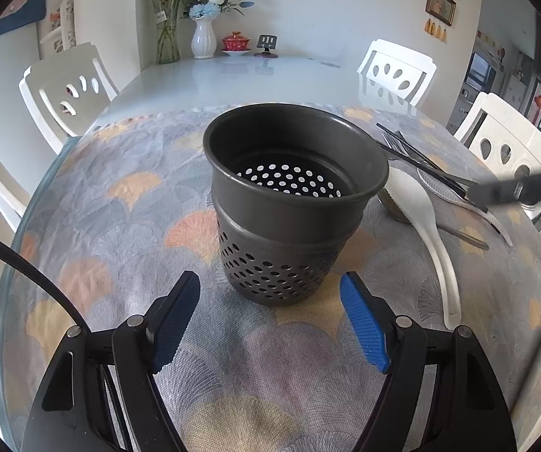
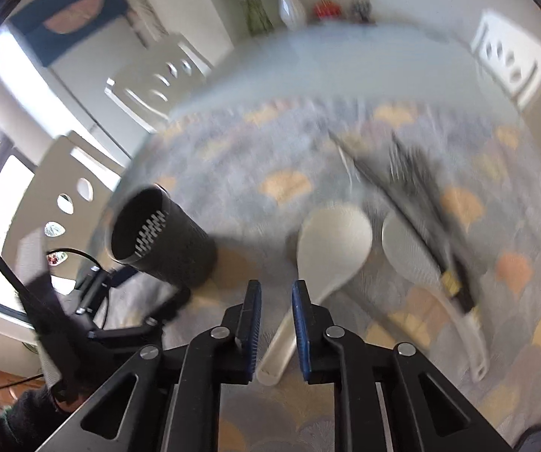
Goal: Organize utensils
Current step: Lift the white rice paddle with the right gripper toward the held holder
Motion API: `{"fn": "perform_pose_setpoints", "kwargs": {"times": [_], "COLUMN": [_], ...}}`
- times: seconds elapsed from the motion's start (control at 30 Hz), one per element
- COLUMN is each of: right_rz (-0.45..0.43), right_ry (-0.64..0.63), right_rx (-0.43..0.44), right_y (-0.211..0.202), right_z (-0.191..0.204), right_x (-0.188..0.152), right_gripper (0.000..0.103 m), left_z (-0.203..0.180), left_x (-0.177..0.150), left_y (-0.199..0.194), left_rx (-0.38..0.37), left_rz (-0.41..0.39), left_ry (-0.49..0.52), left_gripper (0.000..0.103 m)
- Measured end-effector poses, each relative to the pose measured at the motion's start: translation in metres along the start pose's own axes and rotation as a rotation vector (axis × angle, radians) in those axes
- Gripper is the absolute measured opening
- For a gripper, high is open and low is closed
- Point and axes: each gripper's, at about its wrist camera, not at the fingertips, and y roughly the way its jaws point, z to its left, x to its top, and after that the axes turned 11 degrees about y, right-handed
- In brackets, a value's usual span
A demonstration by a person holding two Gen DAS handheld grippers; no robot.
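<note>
White spoon (image 2: 330,248) lies lengthwise under your right gripper (image 2: 276,301), handle toward you between its narrowed, empty pads; the left gripper (image 1: 270,301) is spread.

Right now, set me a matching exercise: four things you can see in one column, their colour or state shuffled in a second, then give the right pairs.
Things:
1. holder
2. rice spoon
3. lidded cup
4. left gripper

Colour or state:
A. red
B. white, lying flat
C. dark, full of holes, upright
D. open, holding nothing

Pairs: 1-C, 2-B, 3-A, 4-D
</note>
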Motion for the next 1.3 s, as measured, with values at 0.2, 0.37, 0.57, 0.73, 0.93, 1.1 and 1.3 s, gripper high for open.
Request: {"fn": "perform_pose_setpoints", "kwargs": {"times": [0.2, 0.37, 0.57, 0.73, 0.93, 1.1, 1.3], "right_rz": [0.068, 0.049, 0.051, 0.06, 0.062, 0.03, -0.034], "right_ry": [0.182, 0.178, 0.164, 0.148, 0.145, 0.125, 0.073], "right_rx": [0.009, -0.06, -0.051, -0.062, -0.128, -0.167, -0.139], "right_y": [0.031, 0.041, 0.046, 0.055, 0.069, 0.07, 0.051], "right_z": [-0.041, -0.047, -0.045, -0.037, -0.026, -0.025, -0.02], "right_x": [-0.005, 0.012, 0.023, 0.026, 0.036, 0.041, 0.031], "right_gripper": [0.044, 0.045, 0.048, 0.054, 0.066, 0.055, 0.052], "left_z": [0.001, -0.001, 0.002, -0.001, -0.006, -0.005, -0.004], "left_x": [0.001, 0.013, 0.015, 0.013, 0.012, 0.012, 0.013], "left_y": [-0.003, 0.002, 0.012, 0.013, 0.013, 0.014, 0.017], "left_rx": [0.0, 0.009, -0.017, -0.016, -0.019, -0.026, -0.031], "left_rz": [-0.016, -0.024, 0.003, 0.001, 0.004, 0.009, 0.011], "left_ry": [-0.011, 0.01, -0.007, 0.009, 0.02, 0.011, 0.012], "left_gripper": [0.075, 0.078, 0.078, 0.078, 0.078, 0.078, 0.078]}}
